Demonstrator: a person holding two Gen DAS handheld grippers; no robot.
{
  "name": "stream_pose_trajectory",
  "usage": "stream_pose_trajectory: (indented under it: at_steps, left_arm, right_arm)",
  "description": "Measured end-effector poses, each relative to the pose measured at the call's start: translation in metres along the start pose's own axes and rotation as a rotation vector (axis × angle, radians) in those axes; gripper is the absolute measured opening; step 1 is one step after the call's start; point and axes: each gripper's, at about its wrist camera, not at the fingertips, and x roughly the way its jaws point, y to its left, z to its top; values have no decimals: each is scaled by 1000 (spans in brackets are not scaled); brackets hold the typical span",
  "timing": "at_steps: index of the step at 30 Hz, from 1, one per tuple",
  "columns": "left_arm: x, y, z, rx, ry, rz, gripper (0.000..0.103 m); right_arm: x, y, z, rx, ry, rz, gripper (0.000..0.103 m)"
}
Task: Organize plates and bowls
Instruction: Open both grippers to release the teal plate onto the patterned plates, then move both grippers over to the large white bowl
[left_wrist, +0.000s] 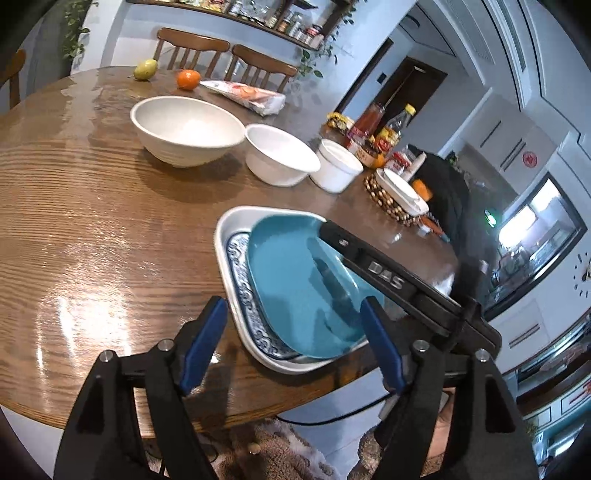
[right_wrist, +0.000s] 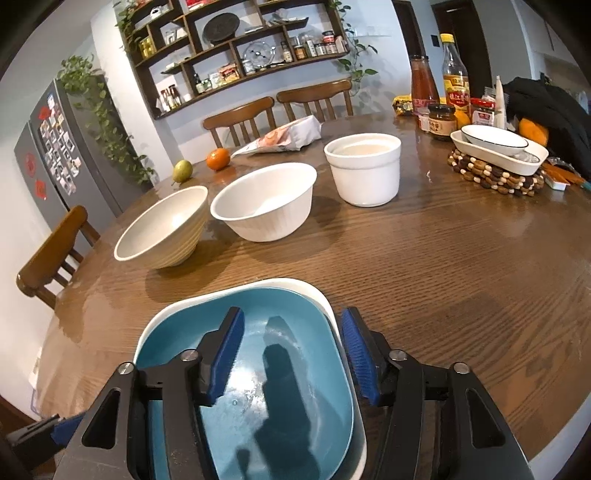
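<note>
— So, where do the plates sit right now?

— Stacked near the table's (left_wrist: 92, 229) front edge. A teal plate (left_wrist: 295, 280) lies inside a white dish with a blue patterned border (left_wrist: 240, 295), which in the right wrist view shows only as a white rim (right_wrist: 325, 306) around the teal plate (right_wrist: 280, 373).

— And the tongs?

— The left gripper (left_wrist: 295, 339) is spread wide, its blue pads on either side of the stack's near edge, not touching it (as far as the left wrist view shows). The right gripper (right_wrist: 291, 354) is open too: one blue pad (right_wrist: 225, 358) hangs over the teal surface, the other (right_wrist: 356, 354) sits just outside the plate's right rim. I cannot tell whether either pad touches the rim. Its black arm crosses above the plate in the left view (left_wrist: 388, 277).

— The bowls?

— Three in a row farther back. A ribbed cream bowl (right_wrist: 162, 229) on the left, a white bowl (right_wrist: 264, 206) just beside it, and a straight-sided white pot (right_wrist: 364, 168) a little apart on the right.

— Anything else on the table?

— A green pear (right_wrist: 183, 170), an orange (right_wrist: 218, 158) and a food packet (right_wrist: 284, 140) behind the bowls; two more white dishes (right_wrist: 498, 146) stacked on a beaded trivet (right_wrist: 495, 175), with sauce bottles and jars (right_wrist: 443, 96) behind them.
</note>
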Motion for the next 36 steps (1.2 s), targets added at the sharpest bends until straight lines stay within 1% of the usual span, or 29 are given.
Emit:
stream_pose_trajectory:
  at_steps: [1,5,9,12,15,16,18,20,23,25,26,27,28,29,30,31,32,34,36]
  left_arm:
    - [-2,2,1,-8,-8,0,79]
    - [-13,14,14,-44,-54,14,83]
    - [-27,20,30,-42,-116,50,89]
    - [-37,29,45,-54,-143,78,89]
    - [-49,32,61,-53,-174,84,89]
    - [-55,32,71,-45,-192,81,89]
    - [-62,30,84,-37,-195,84,89]
    - [-72,26,104,-25,-218,64,89]
    - [-78,21,128,-13,-253,74,91]
    - [-76,21,145,-8,-266,85,91]
    - [-72,22,154,-7,-258,97,91]
    - [-66,23,164,-12,-244,124,91]
    - [-61,26,171,-14,-231,145,91]
    - [-56,28,178,-15,-220,156,91]
    - [-50,32,186,-15,-204,159,91]
    - [-44,37,192,-23,-183,161,91]
    - [-41,43,194,-34,-171,163,91]
    - [-21,59,202,-70,-138,188,91]
    - [-6,69,203,-85,-114,228,90]
  right_arm:
    - [-2,0,1,2,-8,3,67]
    - [-15,1,5,9,-32,36,70]
    - [-30,2,16,15,-57,93,80]
    - [-37,5,27,3,-45,128,81]
    - [-50,9,44,-10,-44,169,81]
    - [-55,12,49,-25,-55,171,81]
    - [-70,19,64,-62,-87,169,81]
    - [-83,25,81,-81,-105,187,81]
    - [-102,38,106,-104,-123,257,81]
    - [-107,50,122,-127,-111,324,83]
    - [-106,57,130,-139,-90,360,87]
    - [-101,64,136,-144,-57,393,88]
    - [-92,71,143,-133,-5,419,88]
    - [-82,77,148,-109,55,426,88]
    - [-72,81,151,-97,113,420,88]
    - [-58,88,154,-102,192,402,88]
    - [-48,93,154,-115,243,383,88]
    - [-27,98,151,-137,315,322,88]
    - [-6,95,144,-144,353,285,88]
